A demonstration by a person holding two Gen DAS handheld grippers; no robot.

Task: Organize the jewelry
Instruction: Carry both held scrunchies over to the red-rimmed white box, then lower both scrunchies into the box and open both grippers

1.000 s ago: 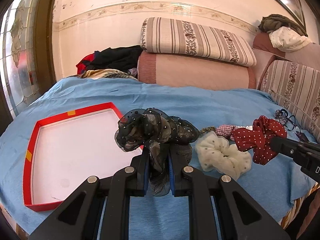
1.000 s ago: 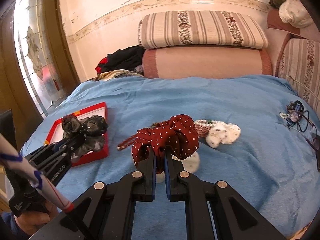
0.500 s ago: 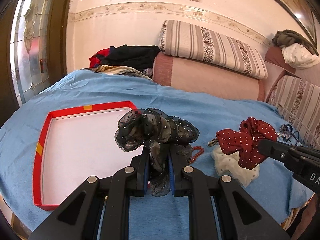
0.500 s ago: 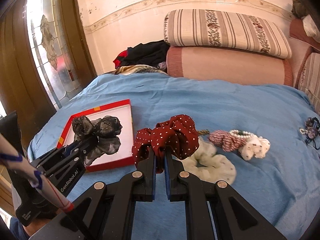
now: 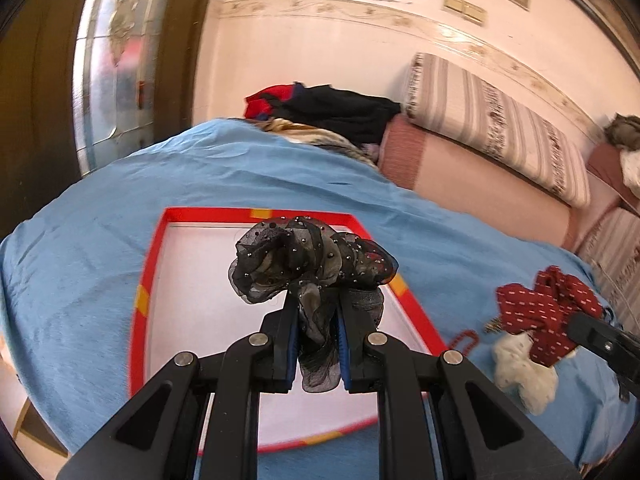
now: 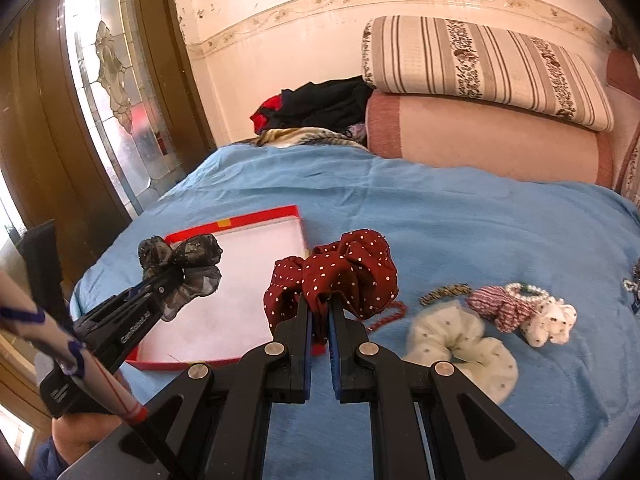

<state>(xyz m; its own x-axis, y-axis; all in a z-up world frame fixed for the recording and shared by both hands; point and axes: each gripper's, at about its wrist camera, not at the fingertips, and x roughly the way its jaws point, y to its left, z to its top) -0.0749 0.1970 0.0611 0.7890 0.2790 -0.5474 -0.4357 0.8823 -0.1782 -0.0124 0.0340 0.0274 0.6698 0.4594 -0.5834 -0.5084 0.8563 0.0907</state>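
Observation:
My left gripper (image 5: 318, 312) is shut on a sheer black scrunchie (image 5: 304, 264) and holds it above the red-rimmed white tray (image 5: 200, 272). It also shows in the right wrist view (image 6: 168, 280) with the black scrunchie (image 6: 180, 256) over the tray (image 6: 248, 280). My right gripper (image 6: 319, 304) is shut on a dark red polka-dot scrunchie (image 6: 340, 268), just right of the tray. In the left wrist view the red scrunchie (image 5: 544, 308) hangs at the right.
On the blue bedspread (image 6: 460, 216) lie a cream scrunchie (image 6: 460, 344), a striped red scrunchie (image 6: 500, 308), a white one with pearls (image 6: 552, 320) and a red bead string (image 6: 384, 316). Pillows (image 6: 480, 56) and clothes (image 6: 320, 104) lie at the back.
Both grippers have moved left with their scrunchies. The black scrunchie now hangs over the tray; the red one has come up to the tray's right edge.

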